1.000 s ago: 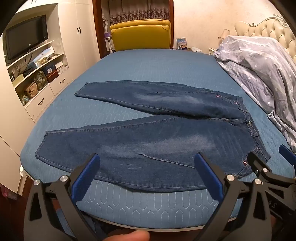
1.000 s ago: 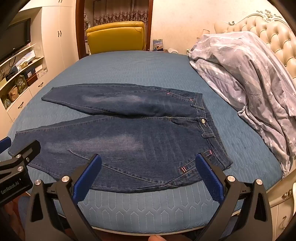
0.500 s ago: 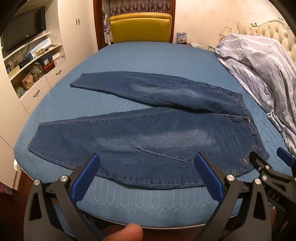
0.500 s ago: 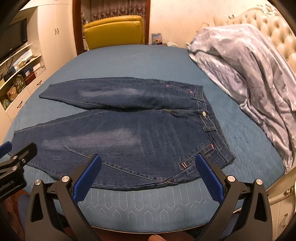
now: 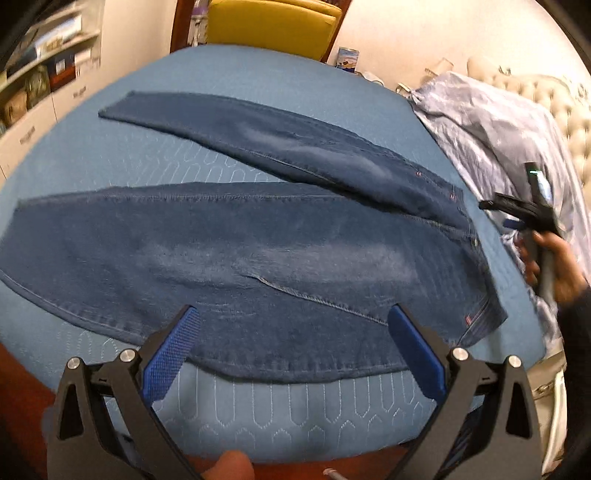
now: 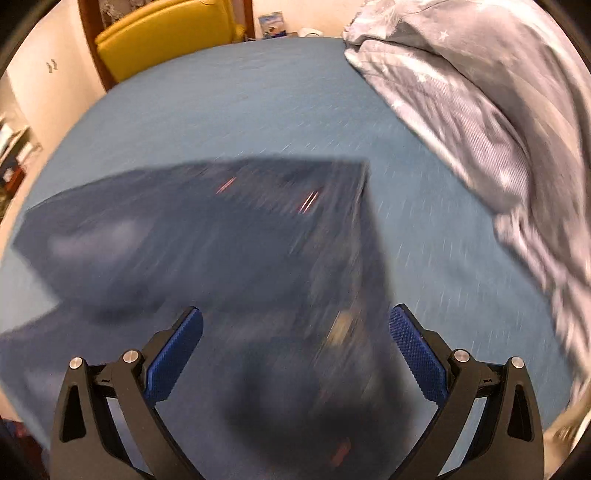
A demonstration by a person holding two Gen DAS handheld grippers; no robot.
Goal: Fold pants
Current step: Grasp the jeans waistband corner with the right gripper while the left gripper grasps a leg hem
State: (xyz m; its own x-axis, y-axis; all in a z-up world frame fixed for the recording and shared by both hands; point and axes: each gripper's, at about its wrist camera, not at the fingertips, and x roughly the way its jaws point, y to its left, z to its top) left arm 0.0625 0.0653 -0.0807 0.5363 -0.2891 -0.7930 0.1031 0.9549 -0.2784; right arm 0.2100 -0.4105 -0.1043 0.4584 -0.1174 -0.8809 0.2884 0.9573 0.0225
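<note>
Dark blue jeans point(image 5: 258, 243) lie flat on the blue bedspread point(image 5: 229, 85), legs spread to the left, waistband to the right. My left gripper point(image 5: 295, 347) is open and empty, hovering over the near leg's lower edge. My right gripper point(image 6: 295, 347) is open and empty above the waist end of the jeans point(image 6: 229, 236), which look blurred by motion. In the left wrist view the right gripper point(image 5: 528, 214) shows in a hand beyond the waistband.
A crumpled grey star-print duvet point(image 6: 498, 122) is heaped on the bed's right side. A yellow chair point(image 5: 273, 22) stands beyond the far edge. White shelves and drawers point(image 5: 33, 81) stand to the left. The bed's near edge point(image 5: 295, 424) is right under the left gripper.
Both grippers moved forward over the bed. The right gripper swung fast to the right and over the waistband. The jeans have not moved.
</note>
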